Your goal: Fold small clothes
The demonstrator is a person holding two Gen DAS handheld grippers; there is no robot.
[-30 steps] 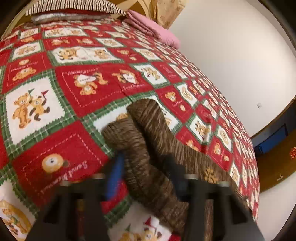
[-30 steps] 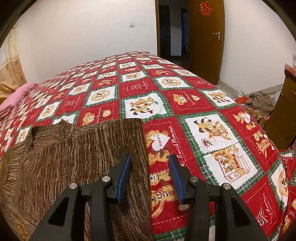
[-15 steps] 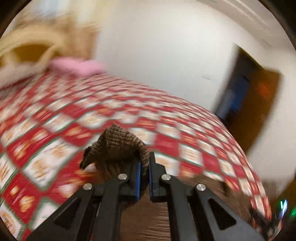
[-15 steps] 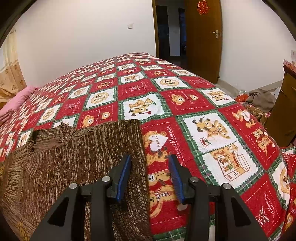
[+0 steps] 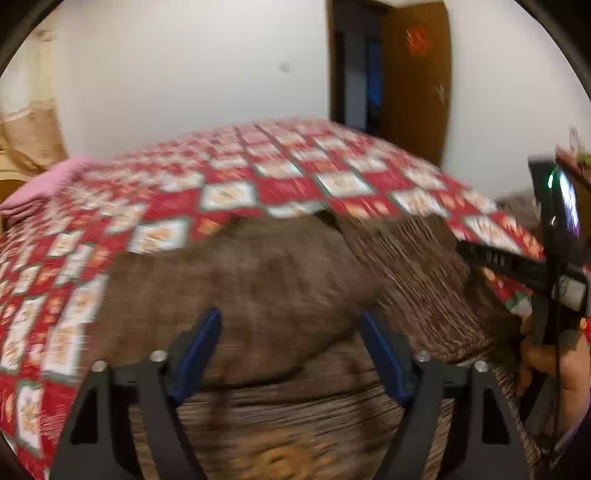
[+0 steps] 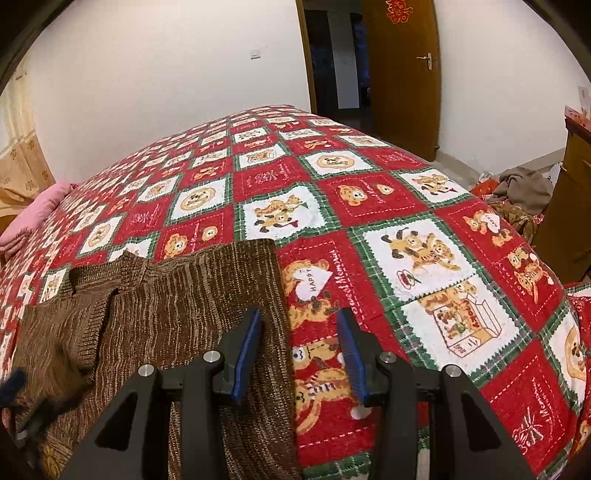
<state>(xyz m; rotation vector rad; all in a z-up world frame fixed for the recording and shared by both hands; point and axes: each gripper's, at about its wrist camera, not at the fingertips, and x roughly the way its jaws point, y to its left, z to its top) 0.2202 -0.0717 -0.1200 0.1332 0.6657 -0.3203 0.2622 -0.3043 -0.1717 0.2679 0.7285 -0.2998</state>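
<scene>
Brown knit sweater (image 6: 155, 325) flat on red-and-green patchwork bedspread (image 6: 424, 236), occupying left part of right wrist view; one part folded over body at sweater's left side (image 6: 62, 332). Right edge of knit straight, running down past right gripper's left finger. In left wrist view same sweater (image 5: 280, 280) filling centre, heavily motion-blurred; fold detail not readable there.

Left gripper (image 5: 291, 354): tongs spread wide, nothing between pads, hovering above knit; contact not determinable through blur. Right gripper (image 6: 299, 354): tongs spread, empty, left blue pad over sweater edge, right pad over bedspread. Right gripper body and holding hand (image 5: 546, 354) visible at right edge of left wrist view.

Readable text on bedspread: "HAPPY" in white heart (image 6: 314, 284), "Sweet Memories" stitched script alongside (image 6: 343, 273). Teddy-bear motifs in squares.

Further out: pink folded cloth (image 6: 33, 214) at far left of bed, white wall with switch plate (image 6: 256, 54), wooden door (image 6: 402, 74) with red paper character (image 6: 398, 10), glyph not legible. Pile of clothes (image 6: 521, 188) on floor at right.
</scene>
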